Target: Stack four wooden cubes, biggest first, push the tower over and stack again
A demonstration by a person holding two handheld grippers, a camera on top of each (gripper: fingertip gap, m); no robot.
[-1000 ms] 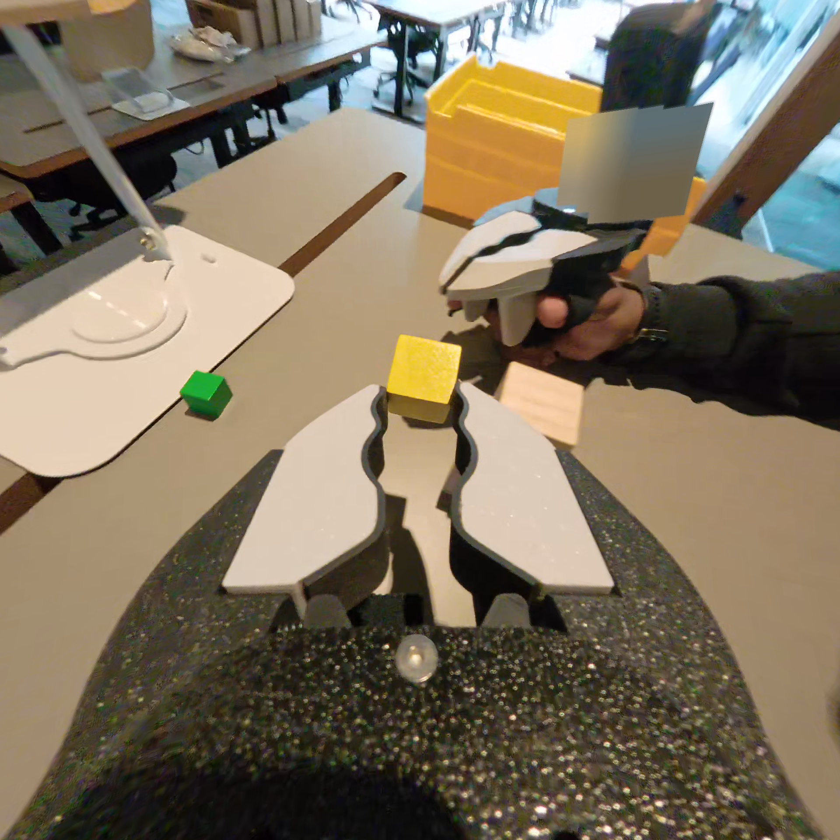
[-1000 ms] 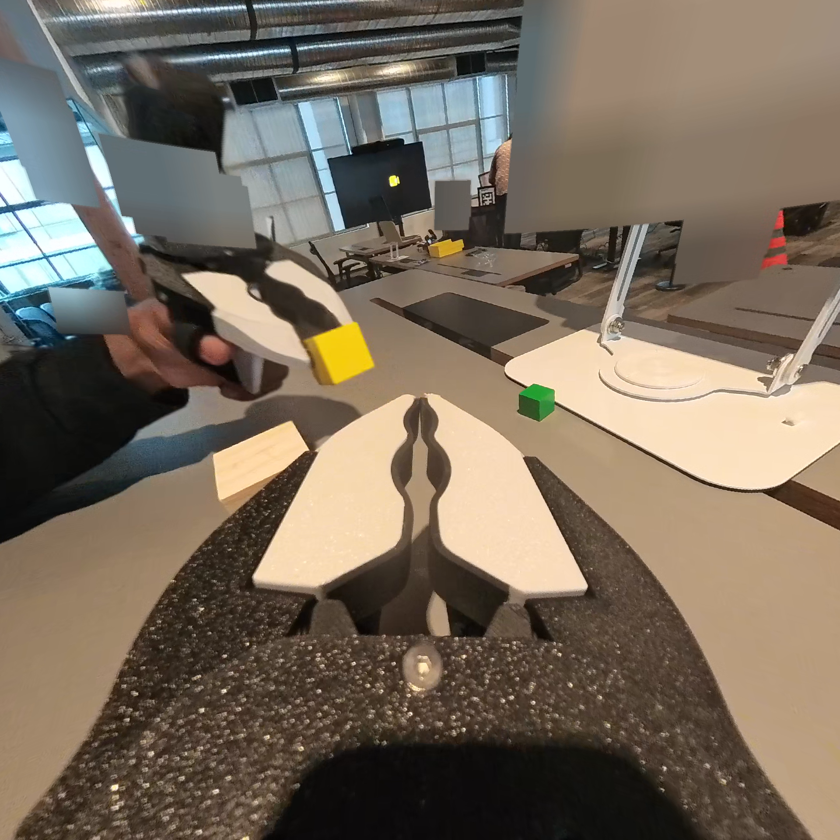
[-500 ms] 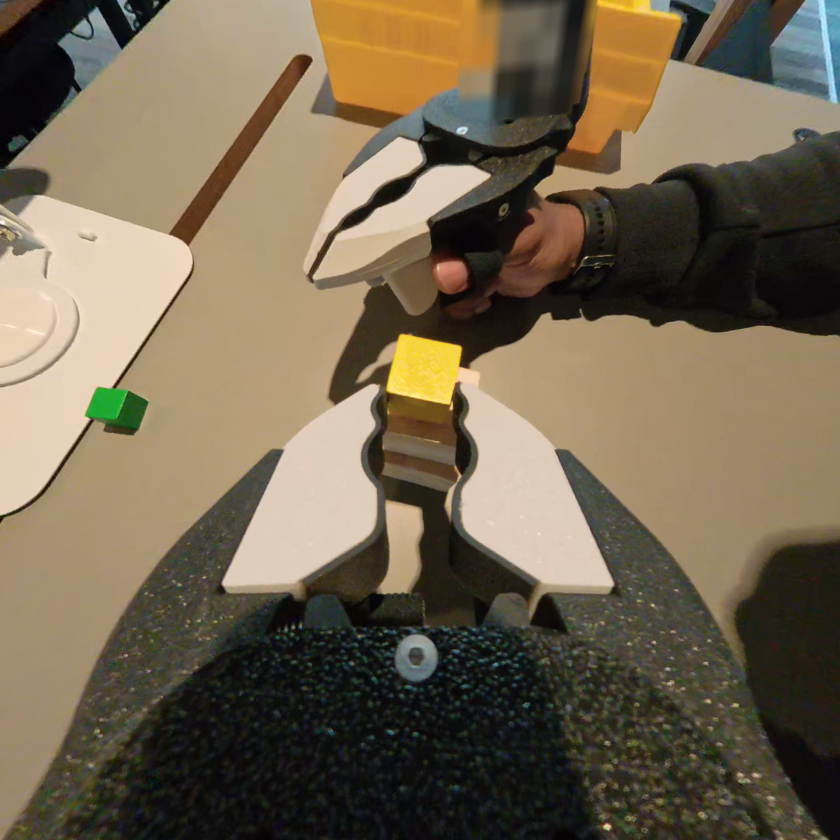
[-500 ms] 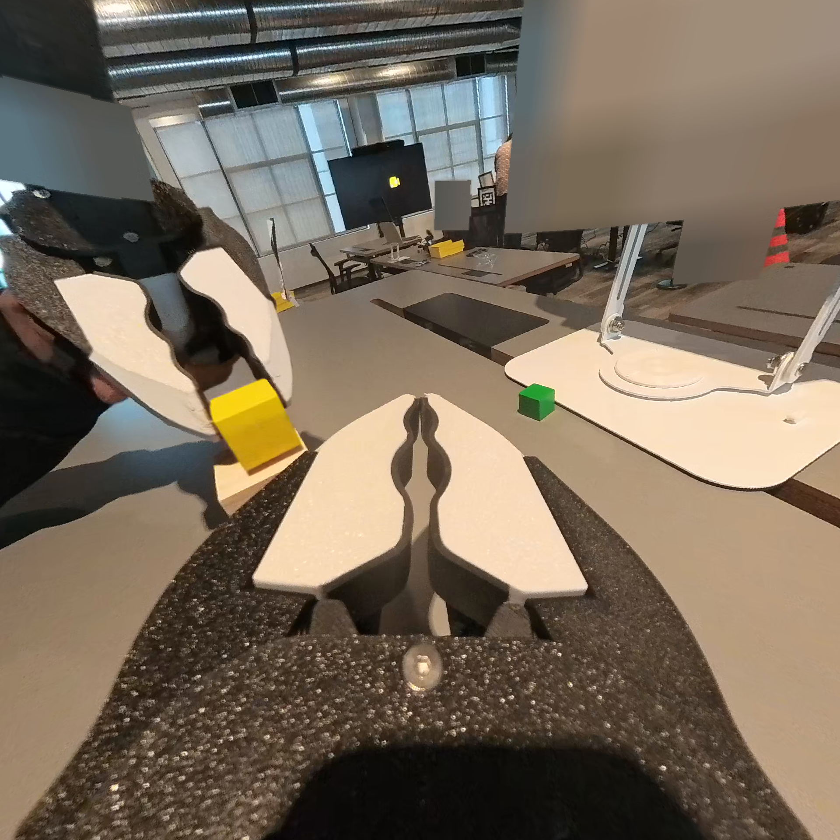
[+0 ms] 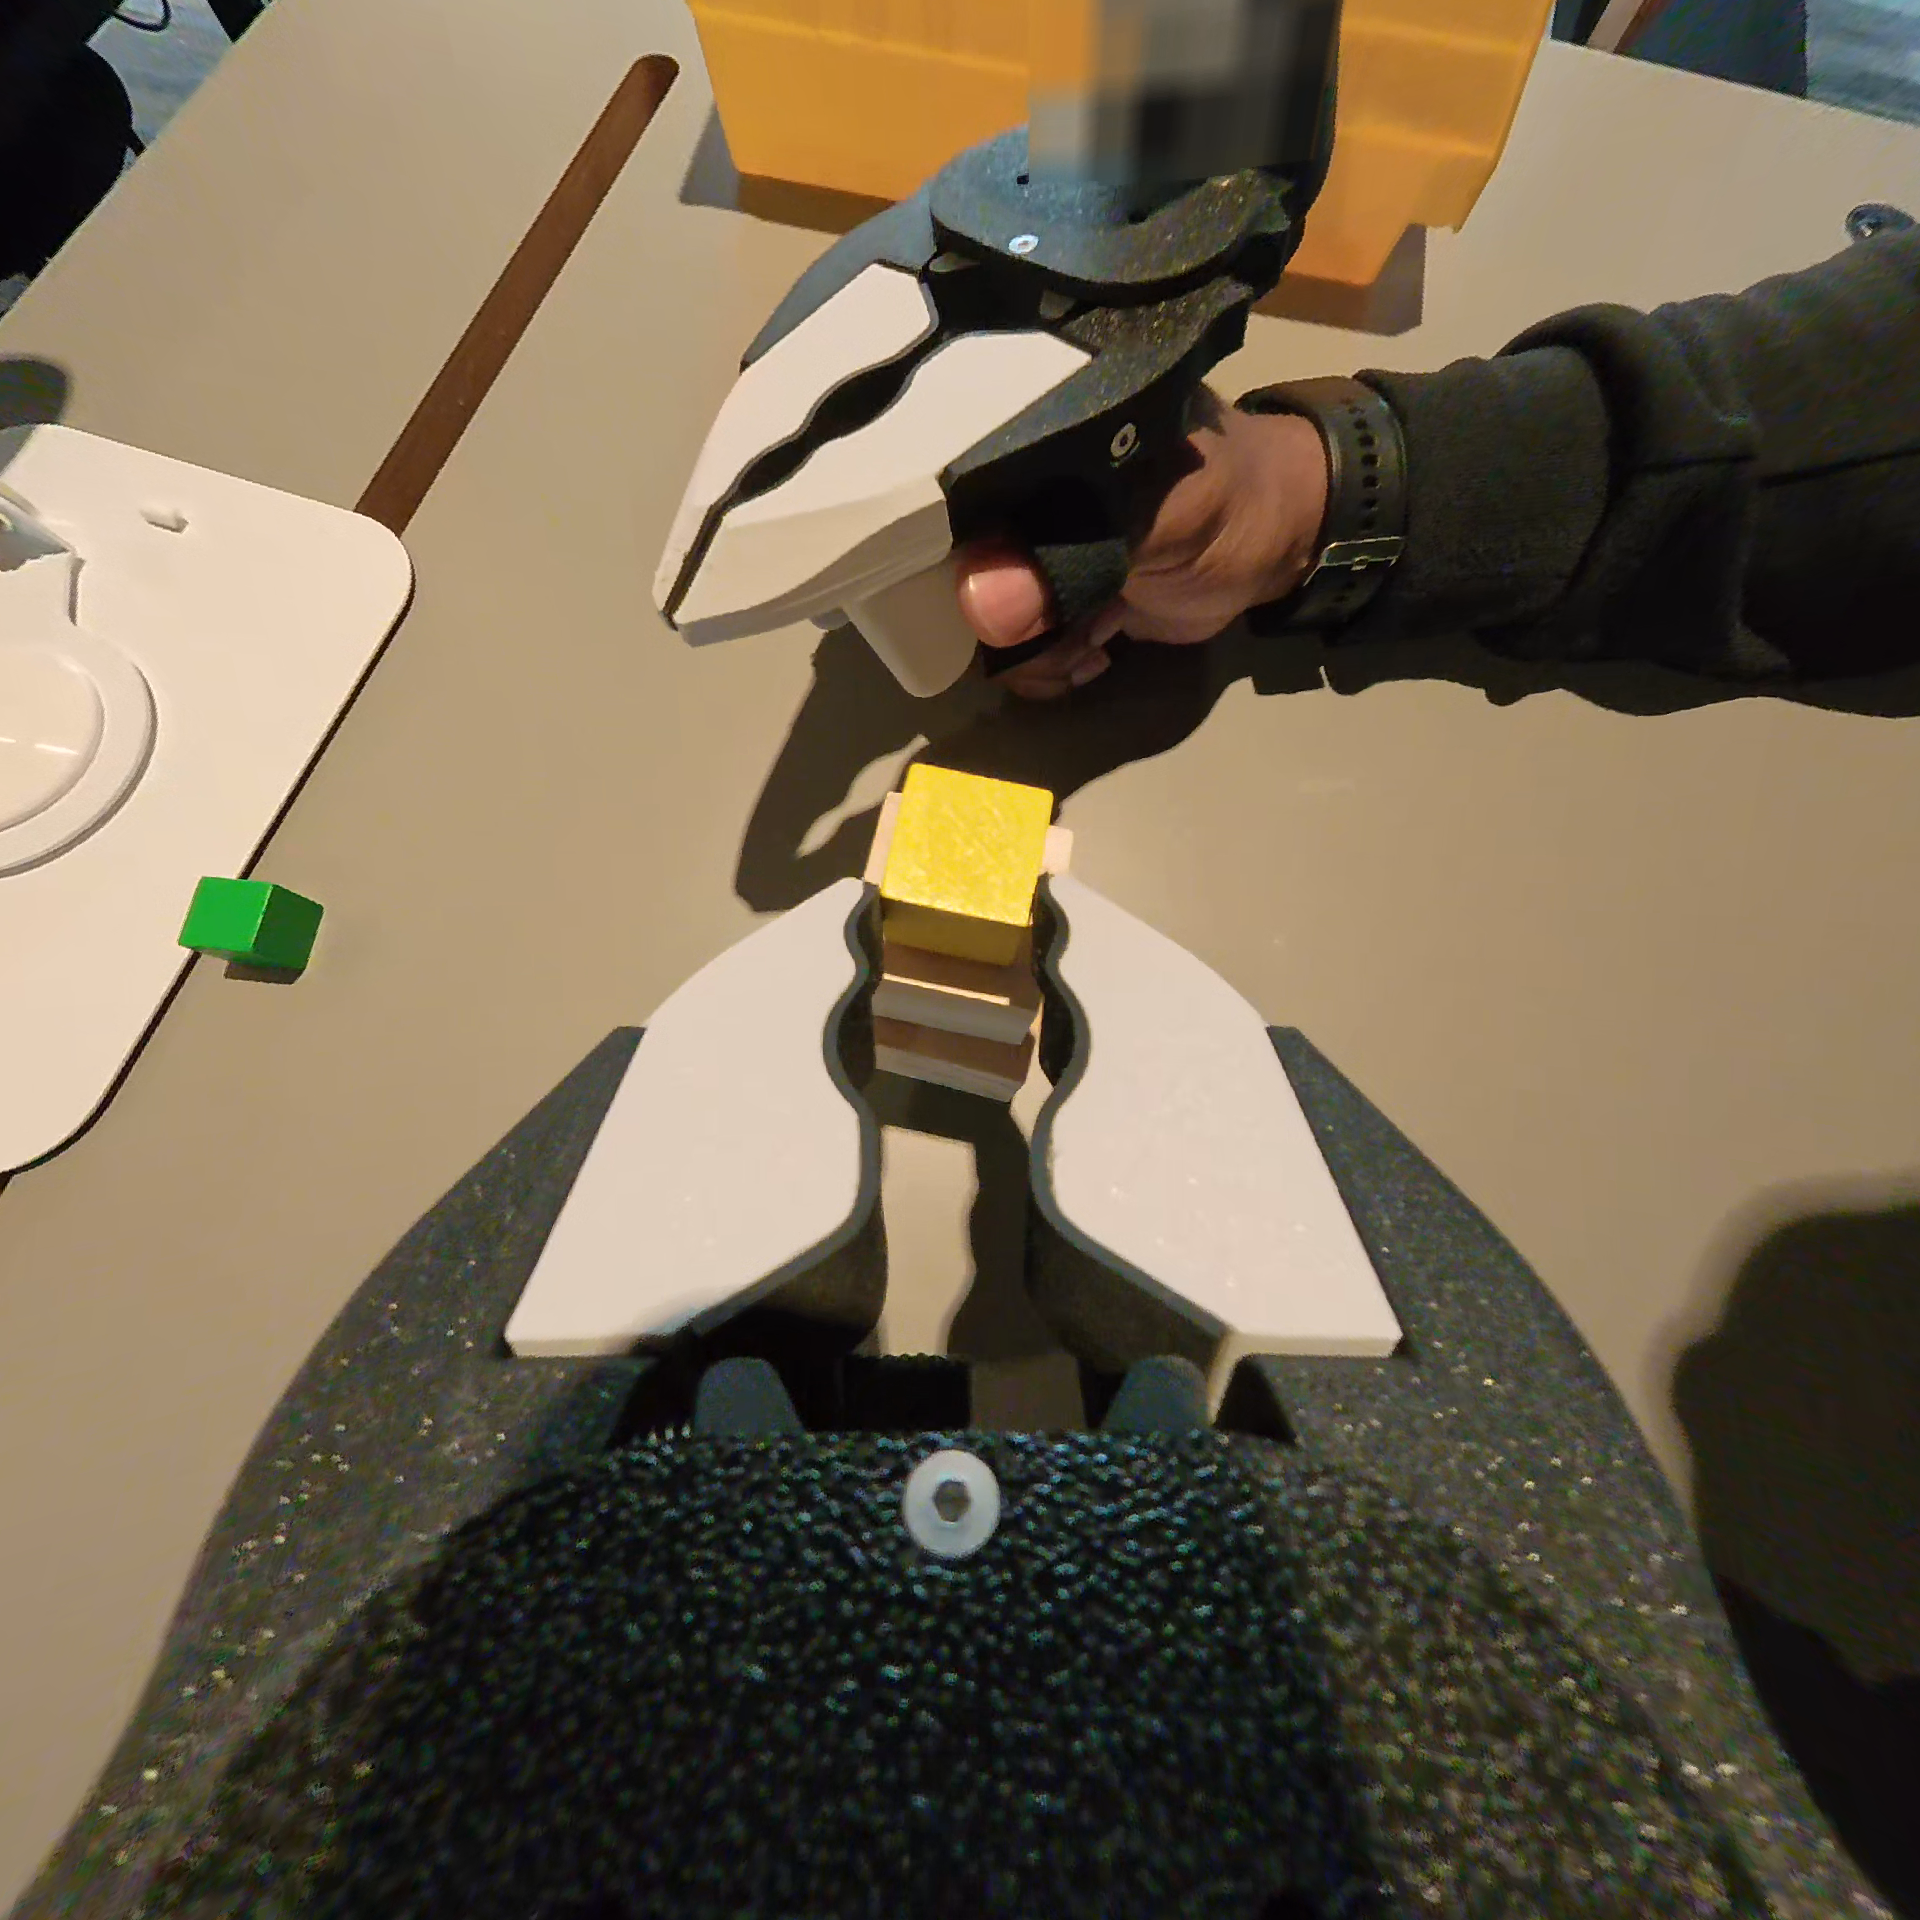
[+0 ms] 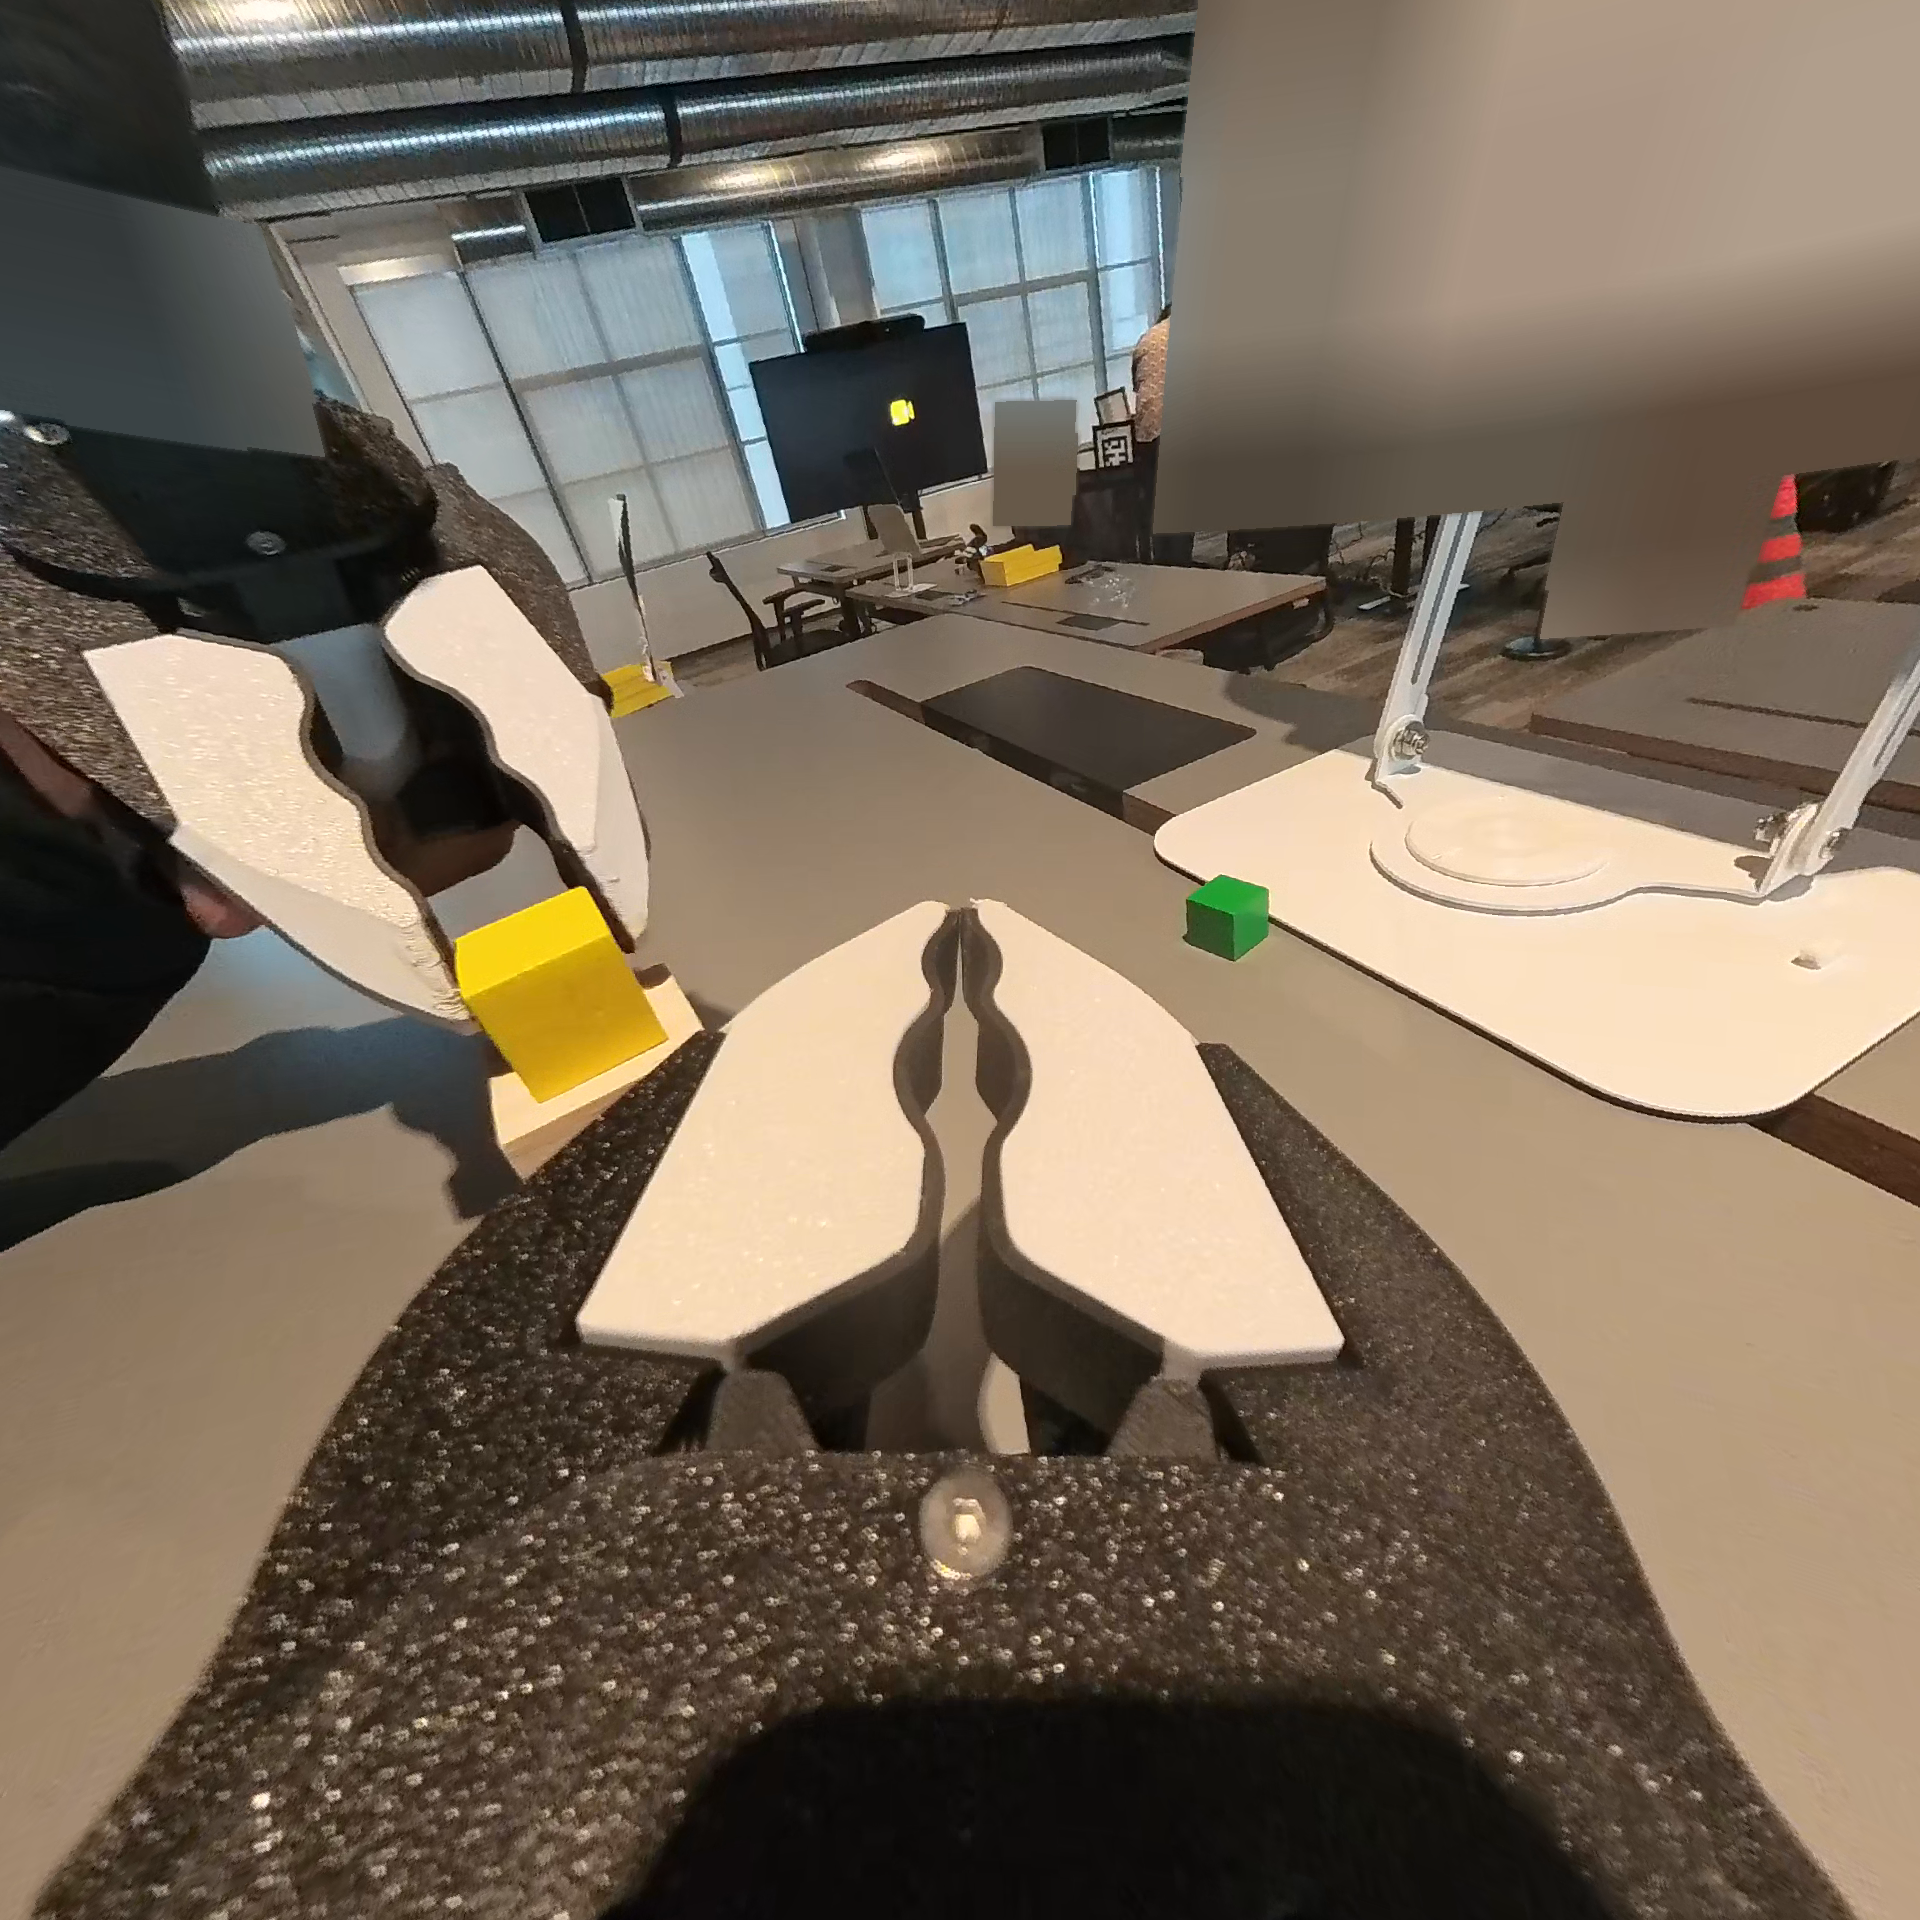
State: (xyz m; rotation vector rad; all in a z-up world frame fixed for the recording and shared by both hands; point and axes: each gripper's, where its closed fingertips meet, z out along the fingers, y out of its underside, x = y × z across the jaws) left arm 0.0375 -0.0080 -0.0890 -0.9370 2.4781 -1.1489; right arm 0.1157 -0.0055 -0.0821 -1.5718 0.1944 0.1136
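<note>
My left gripper (image 5: pixel 961 899) is shut on a yellow cube (image 5: pixel 964 857) and holds it on top of a larger plain wooden cube (image 5: pixel 951 1049) that stands on the grey table. In the right wrist view the yellow cube (image 6: pixel 556 992) sits level on the wooden cube (image 6: pixel 551 1117) between the left gripper's fingers (image 6: pixel 291 821). My right gripper (image 6: pixel 961 909) is shut and empty, hovering just right of the stack; it also shows in the left wrist view (image 5: pixel 675 603), beyond the stack. A small green cube (image 5: pixel 249 925) (image 6: pixel 1228 914) lies apart by the white base.
A white stand base (image 5: pixel 208 675) (image 6: pixel 1558 987) with metal arms lies on the table past the green cube. Yellow bins (image 5: pixel 883 94) stand at the table's far edge. A dark slot (image 5: pixel 520 281) runs along the table. Other desks stand in the background. The left gripper's tips are roughly 8 centimeters from the right gripper's. Measured from the fingertips, the dark slot (image 5: pixel 520 281) is 25 centimeters or so from the right gripper and 35 centimeters from the left.
My left gripper has tilted downward and brought the yellow cube from the air down onto the wooden cube. The right gripper has stayed shut and almost still.
</note>
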